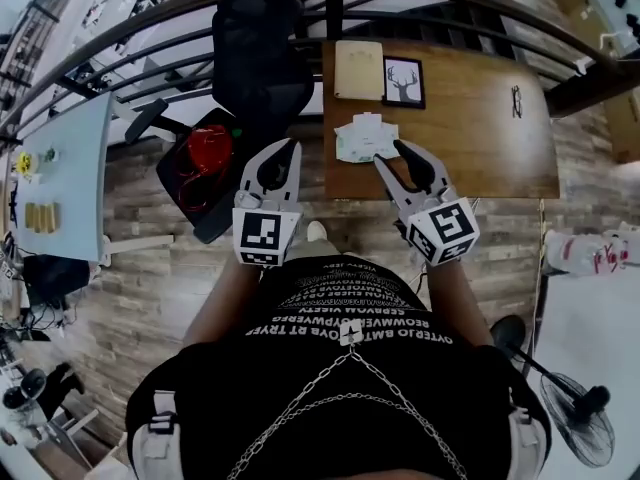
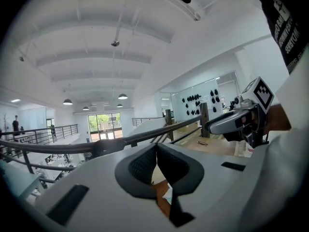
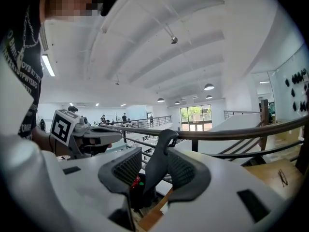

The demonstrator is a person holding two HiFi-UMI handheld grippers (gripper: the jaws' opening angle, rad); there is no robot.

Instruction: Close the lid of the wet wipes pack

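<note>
2 grippers | left gripper (image 1: 291, 146) tips together, empty | right gripper (image 1: 390, 155) partly apart, empty | 1 wet wipes pack (image 1: 365, 138) upper centre, on 1 table (image 1: 480, 118)

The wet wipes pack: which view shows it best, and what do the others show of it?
The head view: the wet wipes pack lies whole on the wooden table, seen from above. The left gripper view shows only a pale sliver of it; in the right gripper view I cannot make it out.

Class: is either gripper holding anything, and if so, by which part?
Nothing is held. The left gripper is shut on nothing, the right gripper open and empty; the wipes pack lies untouched on the table.
</note>
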